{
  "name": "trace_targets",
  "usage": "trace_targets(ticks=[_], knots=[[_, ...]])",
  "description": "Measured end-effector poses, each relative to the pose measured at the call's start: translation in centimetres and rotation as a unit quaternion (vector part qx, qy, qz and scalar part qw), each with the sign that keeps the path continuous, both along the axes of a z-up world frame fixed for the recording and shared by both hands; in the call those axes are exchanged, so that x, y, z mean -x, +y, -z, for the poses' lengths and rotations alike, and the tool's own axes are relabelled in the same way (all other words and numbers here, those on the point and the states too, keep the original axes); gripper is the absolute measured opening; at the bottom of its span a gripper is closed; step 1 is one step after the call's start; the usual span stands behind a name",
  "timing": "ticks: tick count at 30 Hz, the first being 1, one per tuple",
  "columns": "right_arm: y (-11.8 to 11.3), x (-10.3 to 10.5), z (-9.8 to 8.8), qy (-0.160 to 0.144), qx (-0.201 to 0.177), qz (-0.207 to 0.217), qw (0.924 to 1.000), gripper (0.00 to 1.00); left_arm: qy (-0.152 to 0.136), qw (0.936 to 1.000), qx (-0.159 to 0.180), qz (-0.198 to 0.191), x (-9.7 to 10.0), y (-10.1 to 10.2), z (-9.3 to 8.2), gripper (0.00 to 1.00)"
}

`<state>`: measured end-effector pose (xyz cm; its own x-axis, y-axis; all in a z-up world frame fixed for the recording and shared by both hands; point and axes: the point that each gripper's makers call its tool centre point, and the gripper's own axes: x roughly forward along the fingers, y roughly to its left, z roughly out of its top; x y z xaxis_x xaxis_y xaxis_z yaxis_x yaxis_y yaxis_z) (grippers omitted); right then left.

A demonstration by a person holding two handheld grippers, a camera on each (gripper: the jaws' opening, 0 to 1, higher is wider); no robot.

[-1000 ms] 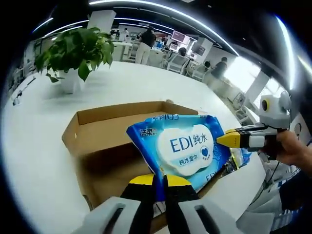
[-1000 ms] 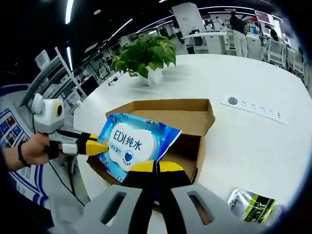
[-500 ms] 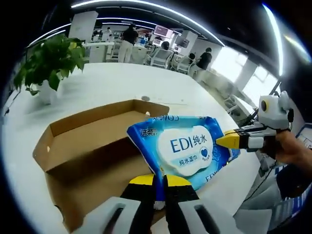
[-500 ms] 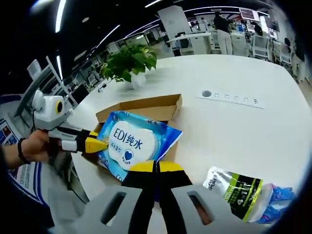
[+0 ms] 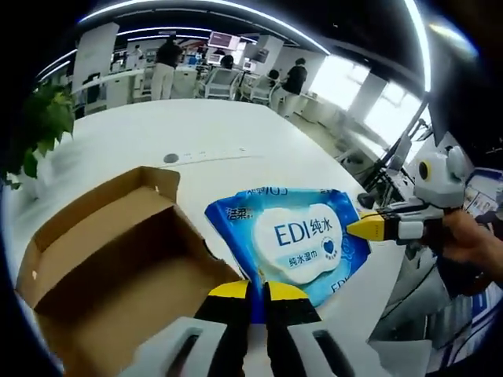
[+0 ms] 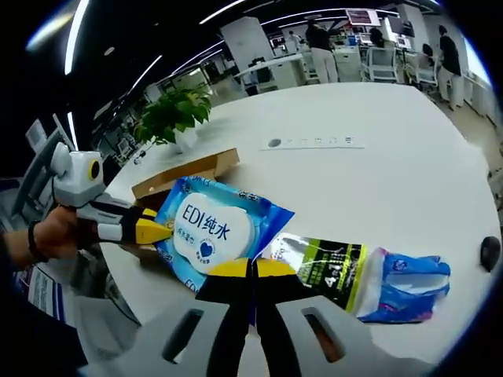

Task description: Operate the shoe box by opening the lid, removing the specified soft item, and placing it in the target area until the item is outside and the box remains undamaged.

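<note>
The blue soft pack of wet wipes (image 5: 299, 243) hangs above the white table (image 6: 409, 173), outside the open brown cardboard shoe box (image 5: 102, 267), pinched by both closed grippers' fingers, left gripper (image 5: 256, 292) and right gripper (image 6: 251, 271); uneven pulling could tear it.

Open-plan office. Large white table (image 6: 377, 141) with inset cable port (image 6: 274, 144); potted plant (image 6: 174, 118) at 10 o'clock; desks, chairs (image 5: 222, 81), standing people (image 5: 165, 67) at 12 o'clock; ceiling strip lights (image 5: 196, 8); bright windows (image 5: 389, 110) at 2 o'clock.

Left gripper (image 5: 256, 289) and right gripper (image 6: 252, 269), each hand-held, jaws closed on opposite edges of one pack (image 5: 302, 243).
</note>
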<state>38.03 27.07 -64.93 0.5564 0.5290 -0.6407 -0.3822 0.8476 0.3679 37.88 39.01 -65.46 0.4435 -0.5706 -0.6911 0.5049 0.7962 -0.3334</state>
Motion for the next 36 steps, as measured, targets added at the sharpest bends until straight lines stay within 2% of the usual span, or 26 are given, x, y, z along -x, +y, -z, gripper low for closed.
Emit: trace_targets(ticks=[5, 11, 24, 30, 36], knots=[[-2.9, 0.8, 0.5, 0.005, 0.001, 0.020, 0.9998, 0.00, 0.003, 0.9998, 0.000, 0.021, 0.1, -2.9, 0.5, 0.05], [-4.9, 1.0, 1.3, 0.012, 0.003, 0.030, 0.9995, 0.00, 0.008, 0.9994, -0.003, 0.034, 0.0, -4.9, 1.4, 0.05], [-5.6, -0.3, 3.6, 0.034, 0.013, 0.016, 0.9992, 0.00, 0.026, 0.9993, -0.015, 0.021, -0.7, -5.5, 3.9, 0.05], [-6.2, -0.9, 5.2, 0.051, 0.017, 0.010, 0.9985, 0.00, 0.046, 0.9988, -0.012, 0.011, -0.8, -6.0, 5.4, 0.05], [-6.4, -1.2, 7.0, 0.065, 0.018, 0.004, 0.9977, 0.00, 0.054, 0.9982, -0.025, 0.011, -1.0, -6.3, 6.6, 0.05]])
